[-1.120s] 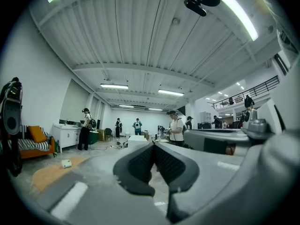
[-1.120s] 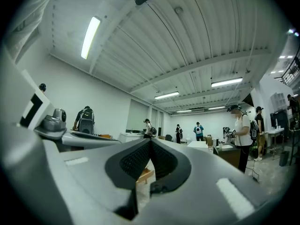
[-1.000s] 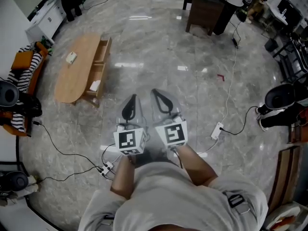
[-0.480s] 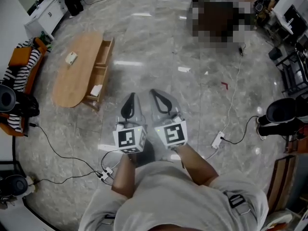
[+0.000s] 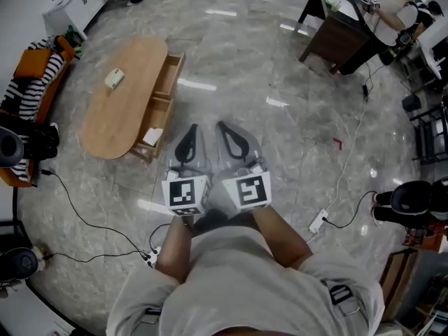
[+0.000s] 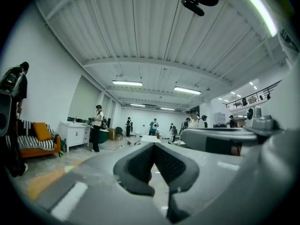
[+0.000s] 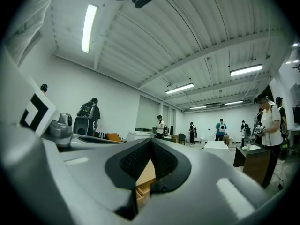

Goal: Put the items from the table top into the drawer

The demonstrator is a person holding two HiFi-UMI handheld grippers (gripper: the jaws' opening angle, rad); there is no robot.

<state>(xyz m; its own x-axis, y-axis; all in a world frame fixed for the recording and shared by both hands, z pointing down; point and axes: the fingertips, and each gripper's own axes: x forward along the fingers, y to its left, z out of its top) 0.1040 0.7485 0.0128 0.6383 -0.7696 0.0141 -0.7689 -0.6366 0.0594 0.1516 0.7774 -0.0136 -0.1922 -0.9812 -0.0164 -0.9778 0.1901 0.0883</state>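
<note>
A light wooden oval table (image 5: 119,103) stands on the marble floor at the left of the head view. A small white item (image 5: 114,78) lies on its top. Drawers (image 5: 168,82) stand pulled out on the side toward me, and something white (image 5: 152,137) lies in the nearer one. My left gripper (image 5: 187,145) and right gripper (image 5: 234,140) are held side by side in front of my body, just right of the table's near end. Both are shut and hold nothing. A strip of the wooden table (image 7: 145,175) shows below the closed right gripper (image 7: 150,144). The left gripper (image 6: 153,146) faces the room.
An orange sofa (image 5: 28,68) with a striped cushion stands left of the table, with a white cabinet (image 5: 73,2) behind it. A dark desk (image 5: 336,37) is at the far right. Cables (image 5: 91,222) and a power strip (image 5: 318,220) lie on the floor. Several people stand across the room.
The table has come closer and slid toward the middle of the head view. Both grippers keep the same pose in front of my body, still shut.
</note>
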